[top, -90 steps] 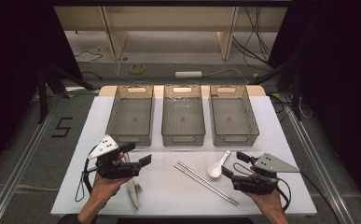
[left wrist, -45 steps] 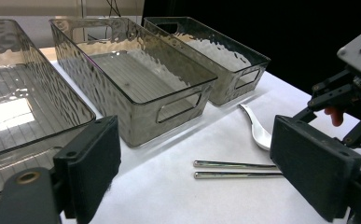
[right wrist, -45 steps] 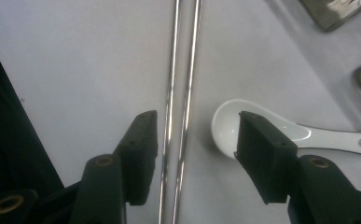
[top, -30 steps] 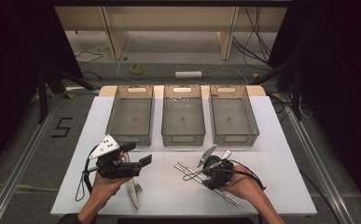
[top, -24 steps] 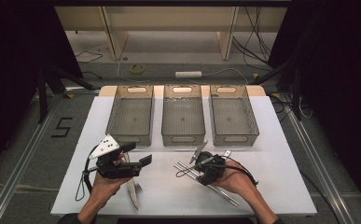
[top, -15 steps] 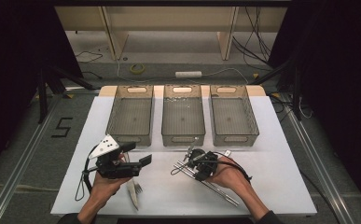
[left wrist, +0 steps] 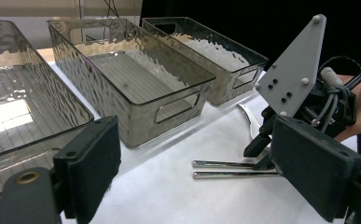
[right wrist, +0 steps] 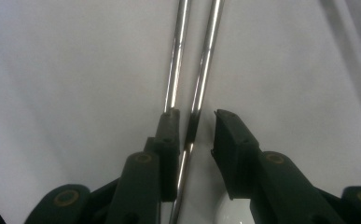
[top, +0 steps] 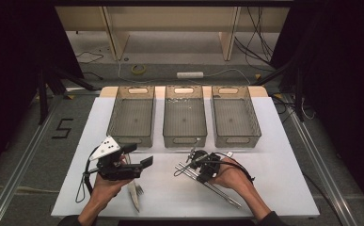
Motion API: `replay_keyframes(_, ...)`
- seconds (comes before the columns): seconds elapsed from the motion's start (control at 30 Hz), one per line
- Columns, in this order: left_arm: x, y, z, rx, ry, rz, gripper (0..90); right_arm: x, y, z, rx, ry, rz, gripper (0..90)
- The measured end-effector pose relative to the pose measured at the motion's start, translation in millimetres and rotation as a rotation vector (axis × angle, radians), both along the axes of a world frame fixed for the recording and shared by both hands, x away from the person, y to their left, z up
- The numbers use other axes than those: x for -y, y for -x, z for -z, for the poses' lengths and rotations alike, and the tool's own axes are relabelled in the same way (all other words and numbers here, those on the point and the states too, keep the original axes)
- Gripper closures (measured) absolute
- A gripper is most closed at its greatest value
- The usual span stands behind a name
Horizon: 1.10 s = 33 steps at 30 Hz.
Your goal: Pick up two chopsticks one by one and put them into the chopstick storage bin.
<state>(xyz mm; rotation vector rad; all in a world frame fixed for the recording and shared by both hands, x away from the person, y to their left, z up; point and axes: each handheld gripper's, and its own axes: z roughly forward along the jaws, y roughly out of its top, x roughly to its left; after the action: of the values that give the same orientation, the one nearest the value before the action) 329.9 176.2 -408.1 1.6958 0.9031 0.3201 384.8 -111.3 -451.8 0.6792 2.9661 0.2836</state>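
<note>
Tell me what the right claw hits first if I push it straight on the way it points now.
Most likely the metal chopsticks: the right claw is open, tips down at the white table, with one chopstick already between its jaws and the other under the left jaw tip. Contact can't be judged.

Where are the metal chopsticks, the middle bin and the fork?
metal chopsticks (left wrist: 225, 169): left gripper view, their shafts.
middle bin (top: 184, 140): high view, its near wall.
fork (top: 139, 189): high view, its tines.
</note>
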Motion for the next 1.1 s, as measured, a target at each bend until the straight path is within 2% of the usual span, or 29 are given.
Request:
replay_keyframes(0.13,-0.1,0.0,0.0,0.000,0.000,0.000,15.9,1.6,0.6,-0.4,0.000,-0.004,-0.002,72.3)
replay_keyframes(0.3,0.3,0.1,0.0,0.000,-0.001,0.001,15.9,0.0,0.2,3.8,-0.007,0.033,-0.001,73.5)
replay_keyframes(0.5,0.3,0.0,0.1,0.000,-0.002,0.001,15.9,-0.3,-0.3,3.9,-0.020,0.036,-0.016,77.7)
replay_keyframes(0.9,1.1,0.1,0.1,0.002,-0.004,0.002,15.9,0.0,-4.2,4.5,-0.058,0.024,0.007,85.5)
replay_keyframes(1.0,1.0,0.0,0.1,0.002,-0.005,0.002,15.9,-1.3,-3.0,4.7,-0.050,0.025,0.015,85.8)
replay_keyframes(1.1,0.6,0.0,-0.1,0.003,-0.004,0.002,15.9,-2.2,-2.4,3.8,-0.043,0.043,-0.005,86.0)
